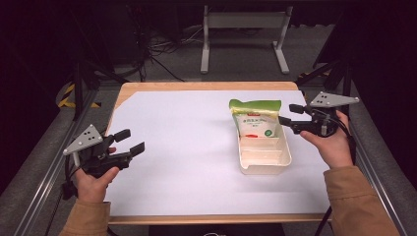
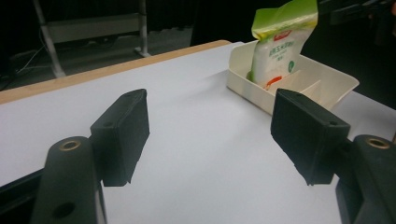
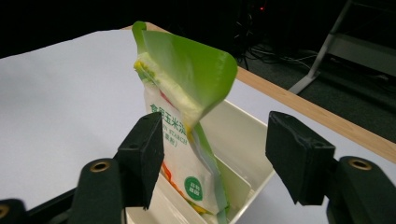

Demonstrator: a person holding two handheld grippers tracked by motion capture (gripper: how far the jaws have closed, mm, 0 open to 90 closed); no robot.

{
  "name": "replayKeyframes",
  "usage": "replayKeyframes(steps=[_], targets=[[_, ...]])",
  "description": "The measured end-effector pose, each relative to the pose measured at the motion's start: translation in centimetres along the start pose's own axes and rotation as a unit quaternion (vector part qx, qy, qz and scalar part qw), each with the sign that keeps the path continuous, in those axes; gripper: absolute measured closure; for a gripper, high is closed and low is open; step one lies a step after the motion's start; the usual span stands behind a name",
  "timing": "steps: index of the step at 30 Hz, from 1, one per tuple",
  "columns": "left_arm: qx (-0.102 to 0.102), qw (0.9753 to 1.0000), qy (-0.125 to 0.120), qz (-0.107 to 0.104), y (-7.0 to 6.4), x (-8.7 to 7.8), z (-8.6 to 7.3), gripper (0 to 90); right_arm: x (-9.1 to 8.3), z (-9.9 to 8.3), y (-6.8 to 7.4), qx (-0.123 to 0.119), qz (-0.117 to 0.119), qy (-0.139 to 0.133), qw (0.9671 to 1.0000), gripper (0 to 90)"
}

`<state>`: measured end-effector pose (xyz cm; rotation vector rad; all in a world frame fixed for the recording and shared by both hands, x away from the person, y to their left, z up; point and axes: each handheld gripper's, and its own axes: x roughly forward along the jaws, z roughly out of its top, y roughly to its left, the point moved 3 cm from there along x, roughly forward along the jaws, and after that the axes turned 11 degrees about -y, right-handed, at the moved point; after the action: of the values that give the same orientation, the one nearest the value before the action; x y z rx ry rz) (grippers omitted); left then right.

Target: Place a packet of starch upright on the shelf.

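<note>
Green-topped pouch [image 3: 187, 116] stands in tray [image 3: 243, 140], apparently between right tool [image 3: 219, 158] jaws.

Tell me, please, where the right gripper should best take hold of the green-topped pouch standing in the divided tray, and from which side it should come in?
Probably the flat green top flap of the pouch, which rises free above the tray walls. The right gripper is open beside it on the pouch's right, so coming in sideways from there, above the rim, and closing across the thin flap looks easiest. The lower body sits walled in the far compartment.

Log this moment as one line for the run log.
left gripper: open, over sheet, holding nothing | right gripper: open, beside bag | bag: upright in tray's far compartment
</note>
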<state>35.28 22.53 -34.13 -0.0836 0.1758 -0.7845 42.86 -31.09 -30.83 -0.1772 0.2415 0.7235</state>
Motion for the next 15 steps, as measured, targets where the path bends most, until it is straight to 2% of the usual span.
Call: replayKeyframes(steps=[8, 15], targets=[[-0.013, 0.9995, 0.010, 0.025, 1.6, -0.1, -1.1, 30.0, -1.7, -1.2, -0.4, 0.006, -0.017, -0.006, 0.9998, 34.5], [-0.011, 0.9986, 0.015, 0.050, 2.8, -0.2, -2.2, 30.2, -3.0, -4.1, -1.4, 0.027, -0.032, -0.004, 0.9991, 33.9]])
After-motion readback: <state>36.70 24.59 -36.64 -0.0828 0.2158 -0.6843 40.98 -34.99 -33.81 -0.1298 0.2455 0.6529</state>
